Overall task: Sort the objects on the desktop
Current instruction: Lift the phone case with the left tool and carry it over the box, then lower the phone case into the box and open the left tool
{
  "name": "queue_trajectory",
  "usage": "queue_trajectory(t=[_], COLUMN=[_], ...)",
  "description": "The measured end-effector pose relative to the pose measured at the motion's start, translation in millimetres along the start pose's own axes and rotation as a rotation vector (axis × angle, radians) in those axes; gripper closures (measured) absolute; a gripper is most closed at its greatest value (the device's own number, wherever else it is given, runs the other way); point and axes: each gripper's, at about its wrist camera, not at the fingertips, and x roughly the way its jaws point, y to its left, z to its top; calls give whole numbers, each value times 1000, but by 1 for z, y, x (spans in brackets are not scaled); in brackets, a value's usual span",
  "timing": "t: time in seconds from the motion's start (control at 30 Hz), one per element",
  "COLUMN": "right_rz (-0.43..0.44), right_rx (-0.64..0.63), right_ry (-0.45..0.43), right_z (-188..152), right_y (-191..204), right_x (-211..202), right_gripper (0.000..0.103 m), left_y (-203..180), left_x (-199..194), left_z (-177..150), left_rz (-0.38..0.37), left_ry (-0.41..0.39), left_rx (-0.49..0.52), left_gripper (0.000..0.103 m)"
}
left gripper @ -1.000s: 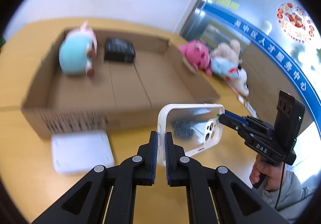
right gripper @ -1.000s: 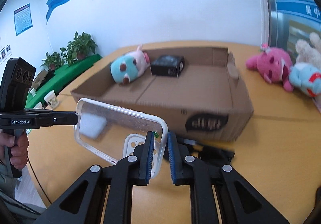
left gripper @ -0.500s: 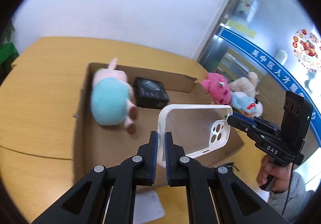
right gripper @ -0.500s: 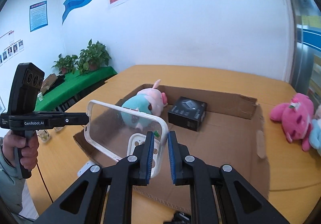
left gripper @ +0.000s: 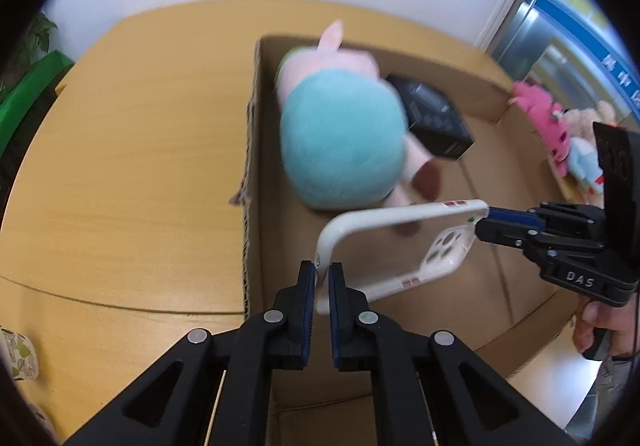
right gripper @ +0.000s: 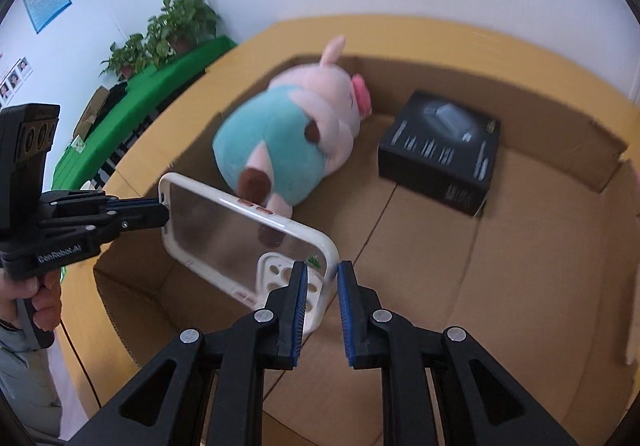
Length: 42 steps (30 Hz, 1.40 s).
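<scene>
A clear phone case with a white rim (left gripper: 396, 246) hangs over the open cardboard box (left gripper: 252, 150). My left gripper (left gripper: 319, 278) is shut on one short end of the phone case. My right gripper (right gripper: 322, 278) has its jaws parted around the case's (right gripper: 240, 230) camera-hole corner; its fingers have come off the rim. In the left wrist view the right gripper (left gripper: 486, 224) meets the case's far corner. A teal and pink plush pig (right gripper: 288, 138) and a black box (right gripper: 440, 150) lie in the cardboard box (right gripper: 560, 286).
The cardboard box sits on a round wooden table (left gripper: 120, 150). A pink plush (left gripper: 540, 122) and a pale plush (left gripper: 588, 162) lie on the table past the box's right end. Green shelf with potted plants (right gripper: 160, 34) stands beyond the table.
Both grippers carried the phone case forward and lower over the box, near the plush pig. The right gripper's jaws have opened off the case; the left stays shut on it.
</scene>
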Motion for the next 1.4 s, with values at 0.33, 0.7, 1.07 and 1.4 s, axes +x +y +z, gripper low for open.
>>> queue_trajectory(t=[0.33,0.7,1.07,1.4], right_rz=[38,53,-77,-195], right_rx=[57,31,-9,-35], right_ry=[183,280,-115,-391], right_z=[-2,-4,-37,-118], right_y=[-2,19,17,-25], right_x=[40,54,-71,-195], right_gripper=[83,56,22,5], left_y=[-17,-19,-32,-79], left_x=[6,4,-78,-133], left_z=[-6,-6,-17,-56], left_rz=[133,204,170,84], left_ry=[95,123,-227,-540], left_rx=[105,128,82,69], left_gripper=[97,96,47,25])
